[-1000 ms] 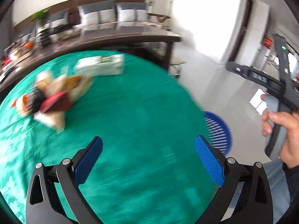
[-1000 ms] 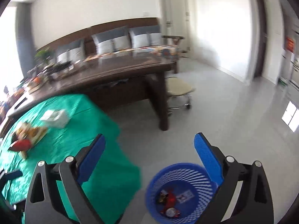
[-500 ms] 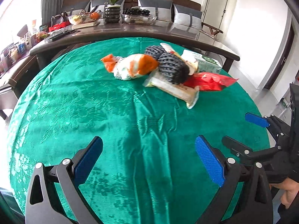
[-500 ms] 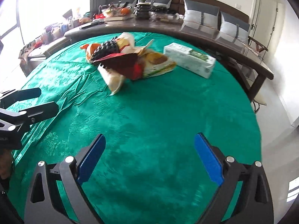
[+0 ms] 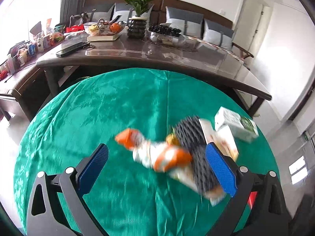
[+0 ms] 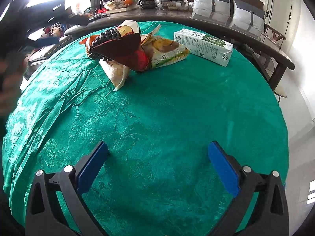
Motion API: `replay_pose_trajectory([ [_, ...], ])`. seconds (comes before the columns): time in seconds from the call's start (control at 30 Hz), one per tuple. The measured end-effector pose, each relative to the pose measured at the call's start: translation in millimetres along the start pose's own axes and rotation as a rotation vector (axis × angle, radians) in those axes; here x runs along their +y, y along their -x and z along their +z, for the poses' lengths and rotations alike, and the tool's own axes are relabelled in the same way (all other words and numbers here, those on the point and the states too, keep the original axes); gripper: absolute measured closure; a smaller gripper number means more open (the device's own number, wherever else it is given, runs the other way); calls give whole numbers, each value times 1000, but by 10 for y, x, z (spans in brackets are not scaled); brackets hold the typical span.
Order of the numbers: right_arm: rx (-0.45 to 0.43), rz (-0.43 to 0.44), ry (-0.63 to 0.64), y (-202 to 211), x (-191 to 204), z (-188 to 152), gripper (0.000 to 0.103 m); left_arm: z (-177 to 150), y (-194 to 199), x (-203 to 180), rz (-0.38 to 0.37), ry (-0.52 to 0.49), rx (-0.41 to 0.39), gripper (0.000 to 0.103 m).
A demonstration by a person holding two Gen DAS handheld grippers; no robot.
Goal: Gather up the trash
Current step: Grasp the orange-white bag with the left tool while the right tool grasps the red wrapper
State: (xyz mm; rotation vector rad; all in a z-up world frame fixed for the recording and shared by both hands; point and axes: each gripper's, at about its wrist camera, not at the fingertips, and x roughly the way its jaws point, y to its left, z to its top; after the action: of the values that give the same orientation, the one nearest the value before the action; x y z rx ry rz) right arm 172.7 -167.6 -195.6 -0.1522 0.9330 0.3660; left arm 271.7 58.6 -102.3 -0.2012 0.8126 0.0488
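We are at the approach step: the left gripper (image 5: 157, 167), fingers released, nears the orange-and-white wrapper (image 5: 157, 153) and must straddle it, while the right gripper (image 6: 158, 167), empty, fingers opening, hovers over the tabletop (image 6: 177, 108).

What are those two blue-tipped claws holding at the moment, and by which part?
Nothing. The left gripper hangs wide open over the wrapper pile, its fingers gripping nothing. The right gripper is opening above bare green tablecloth.
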Motion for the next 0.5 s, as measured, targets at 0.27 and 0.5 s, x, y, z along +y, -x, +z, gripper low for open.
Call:
replay_pose_trajectory([
  [0.27,-1,3,-1,5,13,-3,5,-154,-215,227,52,13,71,5],
  [0.5,-1,3,-2,2,11,-2,5,-560,166,776,111,-34,72,5],
])
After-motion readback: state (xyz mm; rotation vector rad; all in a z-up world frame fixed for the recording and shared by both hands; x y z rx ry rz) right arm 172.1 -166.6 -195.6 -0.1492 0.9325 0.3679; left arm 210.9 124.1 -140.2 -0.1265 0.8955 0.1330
